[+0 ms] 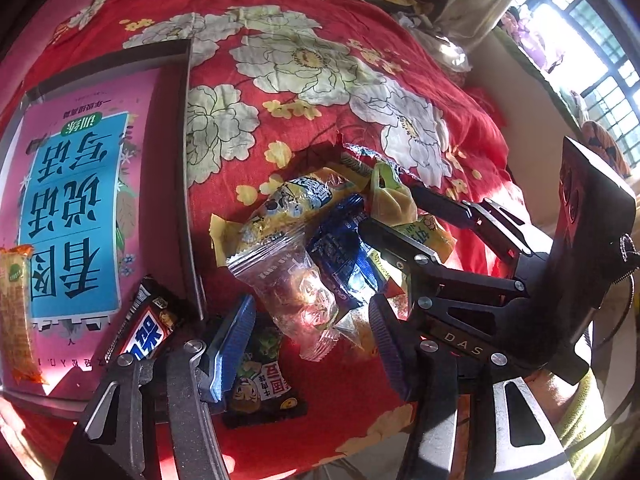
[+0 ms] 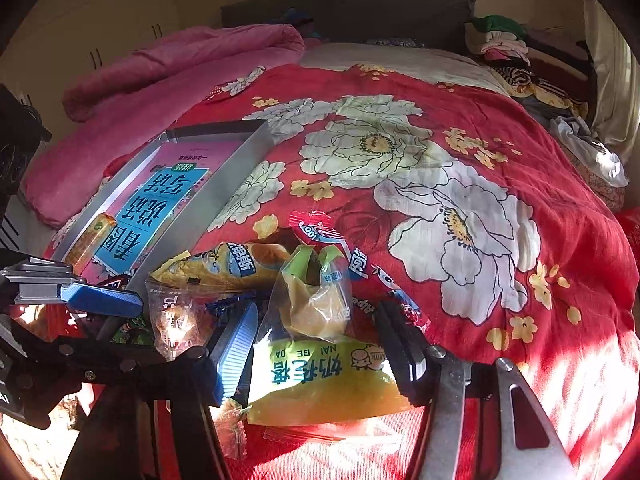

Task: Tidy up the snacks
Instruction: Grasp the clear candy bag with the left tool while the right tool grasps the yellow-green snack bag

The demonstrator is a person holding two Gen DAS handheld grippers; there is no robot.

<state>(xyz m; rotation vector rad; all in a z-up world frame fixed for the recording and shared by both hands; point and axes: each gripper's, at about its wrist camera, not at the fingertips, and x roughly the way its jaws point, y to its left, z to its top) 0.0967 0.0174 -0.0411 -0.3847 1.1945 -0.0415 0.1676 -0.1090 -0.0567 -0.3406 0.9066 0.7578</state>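
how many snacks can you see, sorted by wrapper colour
yellow packets: 2
blue packet: 1
clear packet: 1
dark packets: 2
orange bar: 1
red and blue strip: 1
total: 8

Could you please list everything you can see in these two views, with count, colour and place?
Tray: one, grey, on the bed at left.
Booklet: one, pink and blue, lying in the tray.
Orange snack bar: one, on the booklet.
Snack packets: a pile, yellow, blue, clear, beside the tray.
Yellow milk-bread packet: one, between the right gripper's fingers.
Red floral blanket: one, covering the bed.
Pink quilt: one, bunched behind the tray.
Window: one, far right.
Left gripper: over the clear packet.
Right gripper: over the pile.
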